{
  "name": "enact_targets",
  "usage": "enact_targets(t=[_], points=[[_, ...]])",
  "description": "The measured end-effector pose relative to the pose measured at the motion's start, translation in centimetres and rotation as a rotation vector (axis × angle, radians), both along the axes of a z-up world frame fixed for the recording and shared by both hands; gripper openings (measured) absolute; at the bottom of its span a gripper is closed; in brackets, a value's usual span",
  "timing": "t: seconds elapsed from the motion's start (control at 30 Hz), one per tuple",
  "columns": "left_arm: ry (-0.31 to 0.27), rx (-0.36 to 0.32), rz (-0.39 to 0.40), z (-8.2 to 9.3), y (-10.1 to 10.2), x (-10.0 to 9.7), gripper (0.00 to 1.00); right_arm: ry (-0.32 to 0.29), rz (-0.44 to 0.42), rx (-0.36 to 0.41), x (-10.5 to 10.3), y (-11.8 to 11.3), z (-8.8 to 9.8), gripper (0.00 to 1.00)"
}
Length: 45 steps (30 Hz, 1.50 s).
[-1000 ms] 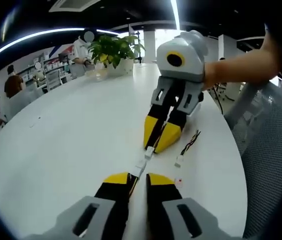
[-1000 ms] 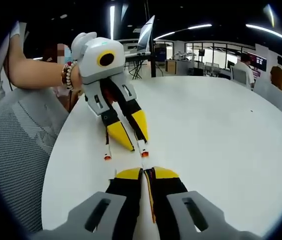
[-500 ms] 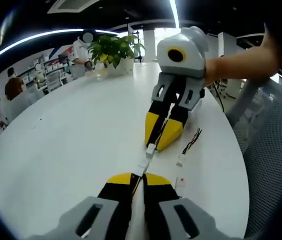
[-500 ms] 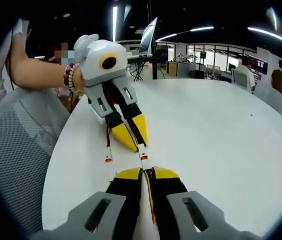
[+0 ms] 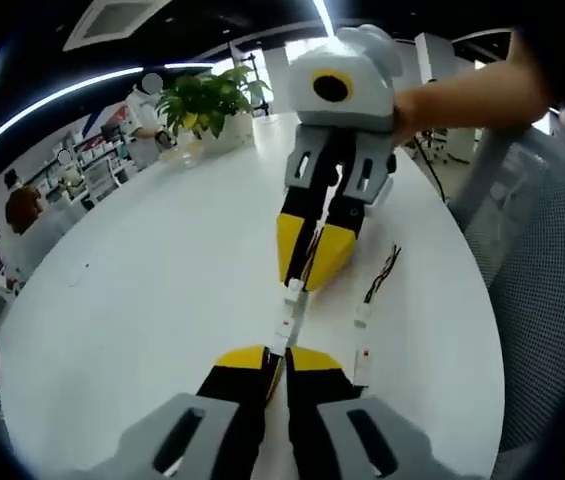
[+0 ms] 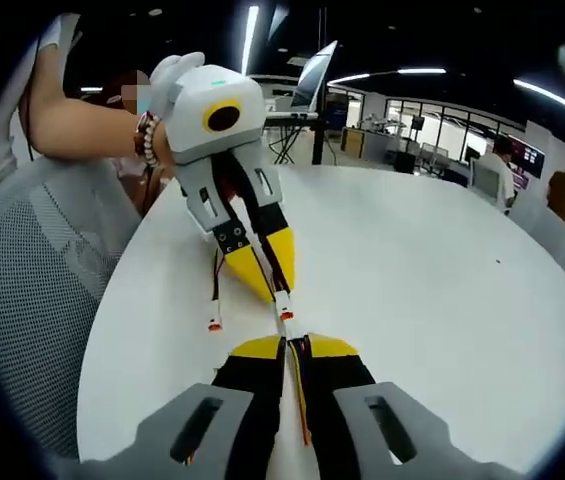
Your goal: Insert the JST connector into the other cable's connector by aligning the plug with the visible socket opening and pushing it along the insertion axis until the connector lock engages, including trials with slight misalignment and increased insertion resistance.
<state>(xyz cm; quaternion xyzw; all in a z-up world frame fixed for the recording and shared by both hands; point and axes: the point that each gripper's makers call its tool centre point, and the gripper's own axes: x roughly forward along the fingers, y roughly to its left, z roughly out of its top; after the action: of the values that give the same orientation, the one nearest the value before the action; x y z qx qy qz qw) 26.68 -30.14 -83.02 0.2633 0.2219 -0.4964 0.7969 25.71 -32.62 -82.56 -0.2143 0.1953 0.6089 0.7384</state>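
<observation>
Left gripper (image 5: 274,358): clenched on plug (image 5: 283,328).
Right gripper (image 6: 292,345): clenched on socket (image 6: 282,305).
Plug and socket: touching end to end, above table (image 5: 142,260).
Spare cable (image 5: 374,290): beside plug.

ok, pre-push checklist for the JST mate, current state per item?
1. Left gripper clamped on its cable: ok, jaws together with the white connector jutting from the tips.
2. Right gripper clamped on its cable: ok, jaws together on the wire.
3. Plug and socket on one axis: ok by eye, the two grippers point tip to tip in both views.
4. Connector faces met: ok, white connector touches the one at the right gripper's tips.
5. Lock engaged: cannot tell, too small.
6. Spare cable out of the path: ok, it lies on the table beside the line.
</observation>
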Motion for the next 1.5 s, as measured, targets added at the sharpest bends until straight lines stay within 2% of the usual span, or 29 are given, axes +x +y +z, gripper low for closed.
enact_targets(t=[0.13,0.53,1.27,1.5], points=[[-0.018,0.022,-0.018,0.1,-0.1,-0.1,0.0,-0.03,0.008,-0.021,0.1,0.1,0.0,0.05],[-0.012,0.005,-0.003,0.5,-0.3,-0.1,0.0,-0.047,0.031,-0.042,-0.2,0.3,-0.2,0.05],[-0.013,0.009,-0.009,0.6,-0.4,-0.3,0.0,-0.048,0.037,-0.057,-0.3,0.2,-0.3,0.05],[-0.02,-0.009,-0.015,1.1,-0.8,-0.5,0.0,-0.055,0.041,-0.051,-0.3,0.4,-0.1,0.05]])
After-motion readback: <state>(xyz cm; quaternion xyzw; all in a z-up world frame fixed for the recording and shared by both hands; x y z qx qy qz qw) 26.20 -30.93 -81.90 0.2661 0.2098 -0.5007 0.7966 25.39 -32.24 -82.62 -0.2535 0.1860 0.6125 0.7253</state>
